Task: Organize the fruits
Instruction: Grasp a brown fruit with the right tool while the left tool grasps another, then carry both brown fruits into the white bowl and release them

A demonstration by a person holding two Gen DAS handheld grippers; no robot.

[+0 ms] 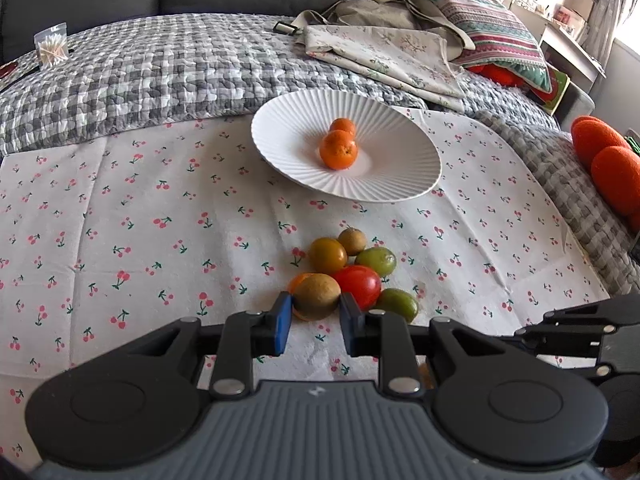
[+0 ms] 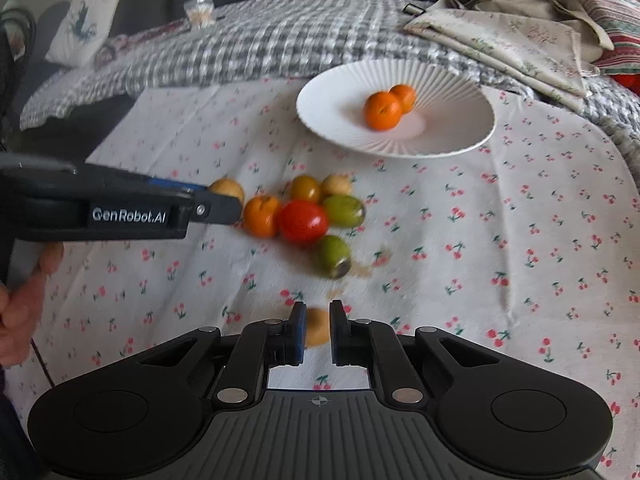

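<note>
Left tool [image 1: 314,316] clamped on a brown round fruit [image 1: 317,296] at the near edge of the fruit cluster [image 1: 352,268] on the cherry-print cloth [image 1: 140,220]. Right tool [image 2: 317,330] clamped on a small tan fruit [image 2: 317,332], blurred, just off the cluster. White ribbed plate [image 1: 408,168] behind the cluster holds two oranges [image 1: 338,149].

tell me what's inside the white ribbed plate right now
Two small orange round fruits sit near the middle of the white ribbed plate, touching, one in front of the other. The front one covers part of the rear one. Nothing else shows in it.
</note>
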